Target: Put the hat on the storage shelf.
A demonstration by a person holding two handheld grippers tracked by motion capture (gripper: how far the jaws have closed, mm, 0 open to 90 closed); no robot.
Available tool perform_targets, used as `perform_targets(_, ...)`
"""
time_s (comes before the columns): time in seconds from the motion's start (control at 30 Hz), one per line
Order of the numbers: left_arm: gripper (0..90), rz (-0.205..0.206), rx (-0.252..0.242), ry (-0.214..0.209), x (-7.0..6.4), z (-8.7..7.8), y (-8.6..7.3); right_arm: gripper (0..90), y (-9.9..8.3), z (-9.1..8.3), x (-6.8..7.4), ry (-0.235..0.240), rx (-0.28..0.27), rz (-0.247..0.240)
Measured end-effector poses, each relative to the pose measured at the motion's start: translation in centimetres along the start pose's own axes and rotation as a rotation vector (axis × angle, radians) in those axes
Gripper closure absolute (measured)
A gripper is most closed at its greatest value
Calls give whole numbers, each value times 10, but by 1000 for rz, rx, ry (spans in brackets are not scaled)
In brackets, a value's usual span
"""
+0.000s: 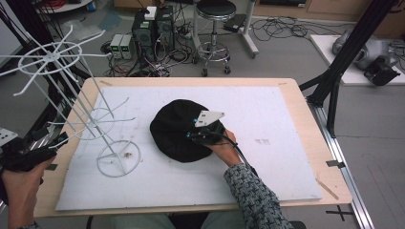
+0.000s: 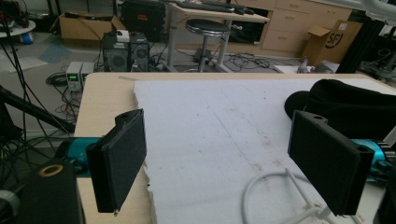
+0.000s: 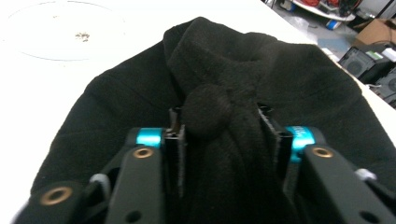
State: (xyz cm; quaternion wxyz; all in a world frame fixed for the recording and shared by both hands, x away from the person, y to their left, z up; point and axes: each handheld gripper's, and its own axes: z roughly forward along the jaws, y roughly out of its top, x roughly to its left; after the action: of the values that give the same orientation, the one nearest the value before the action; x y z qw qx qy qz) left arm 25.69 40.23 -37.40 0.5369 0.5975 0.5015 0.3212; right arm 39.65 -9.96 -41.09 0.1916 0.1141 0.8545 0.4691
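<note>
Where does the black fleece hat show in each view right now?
High view: black fleece hat at the board's centre, right gripper on it.
Left gripper view: far right edge.
Right gripper view: bunched between the jaws.
Shared landmark: white wire rack's round base.

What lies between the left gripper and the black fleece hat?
In the high view, the white wire rack stands on the white foam board between the left gripper and the black fleece hat.

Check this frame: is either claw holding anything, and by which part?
The right claw is shut on the black hat, pinching a bunched fold of fabric near its edge. The left claw is open and holds nothing.
</note>
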Motion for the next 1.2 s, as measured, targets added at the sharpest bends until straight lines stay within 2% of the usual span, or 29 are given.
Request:
perform_targets(0.13,198,-1,-5,2,1,-2,1,691,2,-2,0,-18,-20,-3)
perform_targets(0.47,198,-9,-14,5,2,-3,1,728,9,-7,1,-68,-62,-20)
perform_targets(0.53,198,-9,-14,6,2,-4,1,739,13,-10,-1,-78,-75,2)
perform_targets(0.77,197,-13,-17,9,3,-5,1,748,18,-15,-4,-111,-110,7)
perform_targets(0.8,198,-13,-18,9,4,-6,1,751,20,-17,-4,-130,-120,-4)
perform_targets(1.07,197,-16,-18,7,4,-6,1,760,24,-29,-9,-179,-183,32)
perform_targets(1.2,198,-18,-16,4,4,-6,1,764,27,-36,-13,-191,-211,33)
